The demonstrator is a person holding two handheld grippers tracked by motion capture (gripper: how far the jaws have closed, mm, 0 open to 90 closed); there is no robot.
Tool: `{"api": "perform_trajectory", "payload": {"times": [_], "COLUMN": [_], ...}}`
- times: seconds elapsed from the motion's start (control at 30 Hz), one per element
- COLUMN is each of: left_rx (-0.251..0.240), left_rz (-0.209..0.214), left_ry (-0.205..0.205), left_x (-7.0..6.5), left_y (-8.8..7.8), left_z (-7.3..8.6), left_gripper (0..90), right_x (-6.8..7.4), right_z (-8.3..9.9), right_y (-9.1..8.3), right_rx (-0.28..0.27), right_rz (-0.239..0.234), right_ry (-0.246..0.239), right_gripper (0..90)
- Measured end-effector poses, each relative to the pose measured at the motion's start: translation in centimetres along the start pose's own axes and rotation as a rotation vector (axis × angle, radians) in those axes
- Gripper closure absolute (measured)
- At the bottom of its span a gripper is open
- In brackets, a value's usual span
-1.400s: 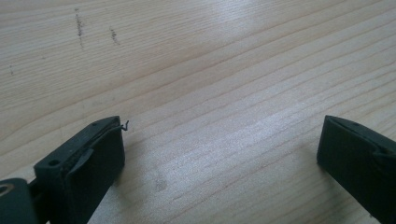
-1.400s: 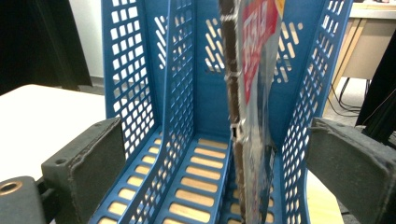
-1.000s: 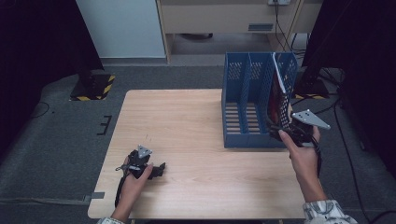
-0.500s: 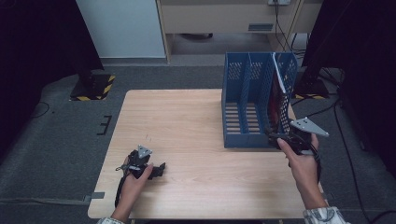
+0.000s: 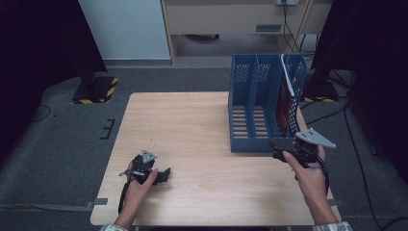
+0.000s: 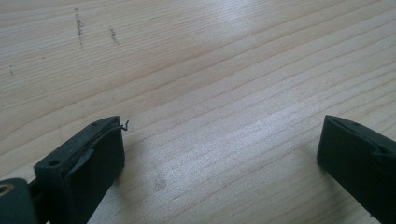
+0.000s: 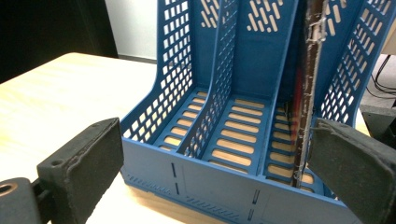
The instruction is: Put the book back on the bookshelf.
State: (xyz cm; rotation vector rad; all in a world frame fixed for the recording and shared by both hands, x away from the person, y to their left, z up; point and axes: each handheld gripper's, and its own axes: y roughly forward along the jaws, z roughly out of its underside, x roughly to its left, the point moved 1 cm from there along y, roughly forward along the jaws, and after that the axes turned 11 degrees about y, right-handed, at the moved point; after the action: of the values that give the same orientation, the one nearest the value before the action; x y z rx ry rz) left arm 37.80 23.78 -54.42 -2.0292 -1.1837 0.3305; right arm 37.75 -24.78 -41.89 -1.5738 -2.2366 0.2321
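Observation:
A blue perforated file rack [image 5: 255, 108] with three slots stands on the right half of the wooden table [image 5: 192, 125]. A thin red book [image 5: 287, 103] stands upright in its rightmost slot, also seen as the book [image 7: 308, 93] in the right gripper view. My right gripper [image 5: 278, 155] is open just in front of the rack's [image 7: 224, 121] front right corner, holding nothing. My left gripper [image 5: 166, 174] rests low on the table near the front left, open, with bare wood [image 6: 219, 116] between its jaws.
The rack's left and middle slots hold nothing. Dark floor surrounds the table, with cables [image 5: 356, 159] on the right and a yellow-black striped base [image 5: 96, 91] at the back left. A white cabinet [image 5: 125, 29] stands behind.
My right gripper has drawn back from the rack's rightmost slot toward the person and sunk lower, leaving the book standing in the slot. The left gripper has stayed put.

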Motion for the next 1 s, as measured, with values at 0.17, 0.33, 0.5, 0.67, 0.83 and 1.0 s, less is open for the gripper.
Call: {"api": "perform_trajectory", "payload": {"times": [0.17, 0.33, 0.5, 0.67, 0.83, 1.0], "left_rx": [0.0, 0.0, 0.0, 0.0, 0.0, 0.0], "left_rz": [0.0, 0.0, 0.0, 0.0, 0.0, 0.001], "left_ry": [0.0, 0.0, 0.0, 0.0, 0.001, 0.001], "left_x": [0.0, 0.0, 0.0, 0.0, 0.0, 0.0], "left_y": [0.0, 0.0, 0.0, 0.0, 0.0, 0.0], "left_z": [0.0, 0.0, 0.0, 0.0, 0.0, 0.0], "left_gripper": [0.1, 0.1, 0.1, 0.1, 0.1, 0.1], "right_x": [0.5, 1.0, 1.6, 2.3, 3.1, 4.0], "right_z": [0.4, 0.8, 1.0, 1.3, 1.5, 1.7], "right_y": [-0.2, -0.2, -0.1, 0.2, 0.7, 1.2], "right_rx": [0.013, 0.027, 0.038, 0.054, 0.073, 0.087], "right_rz": [-0.023, -0.038, -0.052, -0.068, -0.083, -0.101], "right_ry": [-0.003, -0.008, -0.015, -0.028, -0.04, -0.054], "right_gripper": [3.7, 3.6, 3.7, 3.7, 3.8, 3.9]}}
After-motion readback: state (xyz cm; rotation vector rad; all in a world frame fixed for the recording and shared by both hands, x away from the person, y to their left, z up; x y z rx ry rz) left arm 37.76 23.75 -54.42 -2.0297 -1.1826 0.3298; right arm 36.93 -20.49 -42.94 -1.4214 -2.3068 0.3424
